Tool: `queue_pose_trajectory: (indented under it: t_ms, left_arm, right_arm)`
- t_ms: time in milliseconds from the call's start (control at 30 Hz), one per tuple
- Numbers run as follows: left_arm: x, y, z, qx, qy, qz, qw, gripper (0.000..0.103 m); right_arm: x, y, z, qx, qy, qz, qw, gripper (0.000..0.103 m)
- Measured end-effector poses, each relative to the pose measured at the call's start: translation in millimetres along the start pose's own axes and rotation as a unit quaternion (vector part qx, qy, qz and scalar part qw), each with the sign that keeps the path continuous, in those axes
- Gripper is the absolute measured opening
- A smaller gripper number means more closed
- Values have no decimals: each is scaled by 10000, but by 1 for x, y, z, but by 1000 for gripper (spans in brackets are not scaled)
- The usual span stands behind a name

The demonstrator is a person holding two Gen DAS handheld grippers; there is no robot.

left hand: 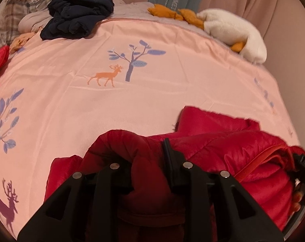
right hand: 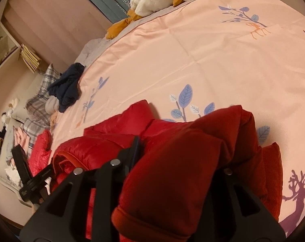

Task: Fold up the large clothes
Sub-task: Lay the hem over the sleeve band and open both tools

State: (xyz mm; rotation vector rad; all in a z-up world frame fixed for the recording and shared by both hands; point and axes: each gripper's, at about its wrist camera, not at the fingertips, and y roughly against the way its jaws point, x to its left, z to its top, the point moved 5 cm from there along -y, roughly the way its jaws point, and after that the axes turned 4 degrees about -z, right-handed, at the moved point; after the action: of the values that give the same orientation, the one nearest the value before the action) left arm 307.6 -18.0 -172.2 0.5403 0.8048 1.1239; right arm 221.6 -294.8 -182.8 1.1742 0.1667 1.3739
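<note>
Looking at it, both the left gripper (left hand: 150, 161) and right gripper (right hand: 172, 161) are clamped on that red puffer jacket (left hand: 223, 147); puffy, light, slippery stuff, so grab seams, not loose shell.

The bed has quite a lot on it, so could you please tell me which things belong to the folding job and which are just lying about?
In the job:
red jacket
left gripper
right gripper

Lying about:
navy garment
white plush toy
plaid pillow
pink duvet
</note>
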Motion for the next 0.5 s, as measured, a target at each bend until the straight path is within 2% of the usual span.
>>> queue_pose_trajectory:
  t_ms: [67,200,233,300,367,500]
  left_arm:
    - [2,6,2,-87,104,-109,9998,32]
    - [2,20,6,-297,235,-239,9990,37]
    - [2,24,7,-347,266,-285,9986,42]
    - [1,35,10,-502,387,-510,9967,52]
    - [2,46,15,-654,535,-699,9940,71]
    - [11,66,25,-912,793,-786,9895,77]
  right_arm:
    - [0,4,1,-17,-84,110,9999,38]
    - [0,10,3,-50,-178,206,9996,42]
    - [0,12,4,-62,-210,240,9995,44]
    - [1,18,7,-137,-327,447,9984,63]
    - [3,28,12,-303,-389,510,9975,72]
    - [4,43,20,-482,-289,345,9978,77]
